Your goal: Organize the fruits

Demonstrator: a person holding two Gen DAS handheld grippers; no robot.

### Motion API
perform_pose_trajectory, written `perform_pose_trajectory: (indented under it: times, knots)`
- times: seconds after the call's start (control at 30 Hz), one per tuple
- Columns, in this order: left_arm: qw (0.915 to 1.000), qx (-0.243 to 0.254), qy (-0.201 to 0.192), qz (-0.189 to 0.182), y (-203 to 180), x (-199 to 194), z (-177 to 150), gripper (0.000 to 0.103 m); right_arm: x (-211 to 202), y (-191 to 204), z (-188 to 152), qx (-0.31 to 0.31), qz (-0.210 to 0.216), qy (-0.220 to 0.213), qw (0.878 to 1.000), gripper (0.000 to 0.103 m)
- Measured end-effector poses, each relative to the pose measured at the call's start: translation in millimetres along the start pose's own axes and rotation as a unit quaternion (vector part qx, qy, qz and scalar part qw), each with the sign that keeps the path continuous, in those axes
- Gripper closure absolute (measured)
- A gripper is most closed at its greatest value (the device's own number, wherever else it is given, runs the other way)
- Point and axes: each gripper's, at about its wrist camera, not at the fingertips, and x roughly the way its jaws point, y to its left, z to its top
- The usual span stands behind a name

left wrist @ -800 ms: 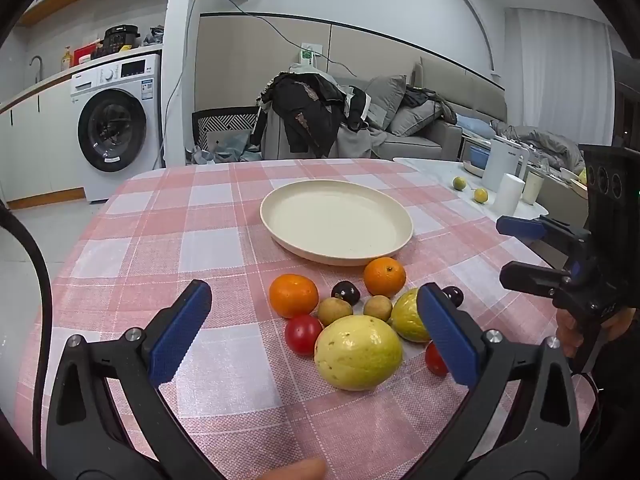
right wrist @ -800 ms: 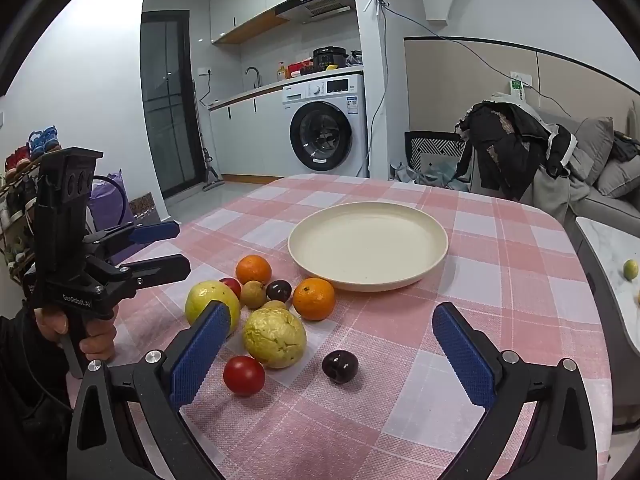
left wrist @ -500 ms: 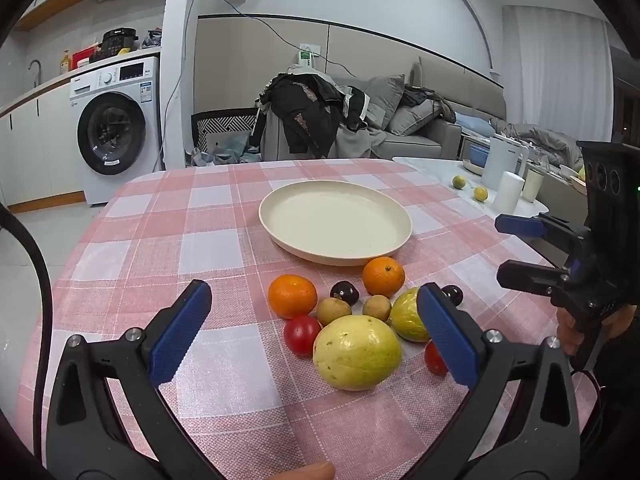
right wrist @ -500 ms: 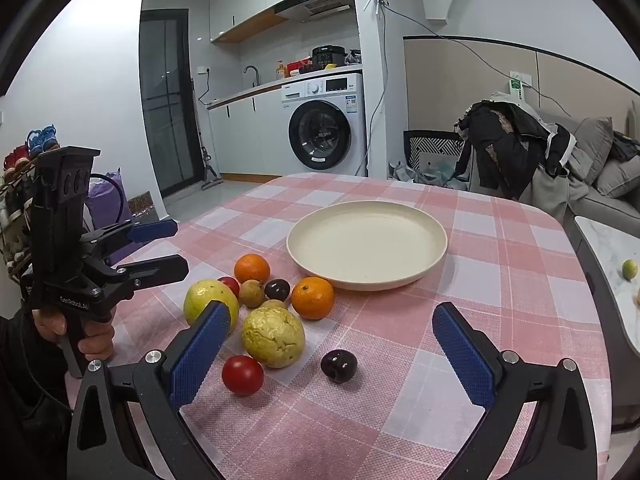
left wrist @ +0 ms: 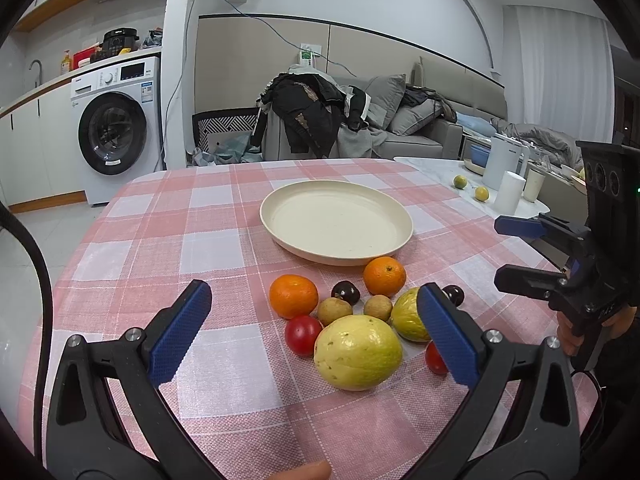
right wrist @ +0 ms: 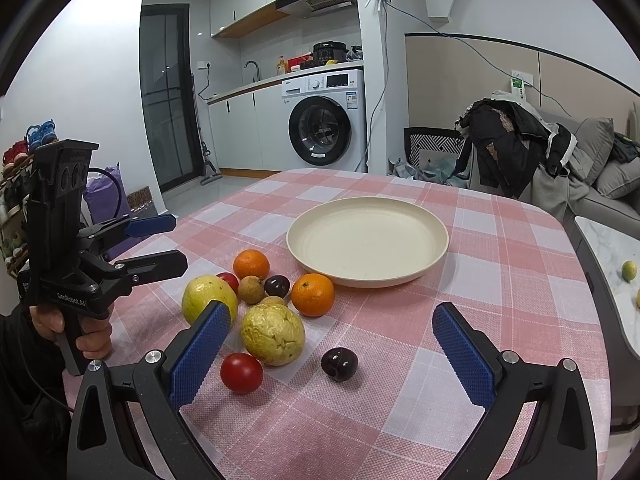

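On the left of the right wrist view, a hand point(right wrist: 86, 334) holds the left claw point(right wrist: 170, 242) over the edge of the checked tabletop point(right wrist: 500, 280), its blue-padded fingers spread apart with nothing between them. Just beside it sits the fruit cluster: a yellow-green fruit point(right wrist: 208, 298), a small red tomato point(right wrist: 229, 280), an orange point(right wrist: 251, 264), two little brown fruits and a dark plum point(right wrist: 277, 285), then a wrinkled yellow fruit point(right wrist: 273, 334) and a second orange point(right wrist: 313, 294). Nearer the camera lie another tomato point(right wrist: 241, 372) and another plum point(right wrist: 339, 363), slightly apart. Behind the fruit stands a cream plate point(right wrist: 440, 240), bare inside. The right claw point(right wrist: 330, 356) hangs released above the tabletop, its fingers wide on either side of the near fruits, gripping nothing.
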Motion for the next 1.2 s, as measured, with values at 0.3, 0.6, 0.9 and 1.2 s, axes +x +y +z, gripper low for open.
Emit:
perform_pose_trajectory:
  times: [0.3,0.6,0.9,1.2]
  knots:
    - [1.0,0.0,0.0,-0.003,2.2,0.0,0.6,0.001,0.9,0.3,0.3,0.0,0.0,0.002,1.0,0.0]
    - [1.0,0.004,0.0,-0.007,8.5,1.3,1.6,0.001,1.4,0.4,0.2,-0.001,0.0,0.003,1.0,0.0]
    - [1.0,0.004,0.002,-0.004,-0.6,0.7,0.1,0.001,1.9,0.7,0.4,-0.001,-0.001,0.004,1.0,0.0]
    - [1.0,0.004,0.002,-0.003,0.1,1.2,-0.1,0.001,2.3,0.8,0.5,-0.002,-0.001,0.005,1.0,0.0]
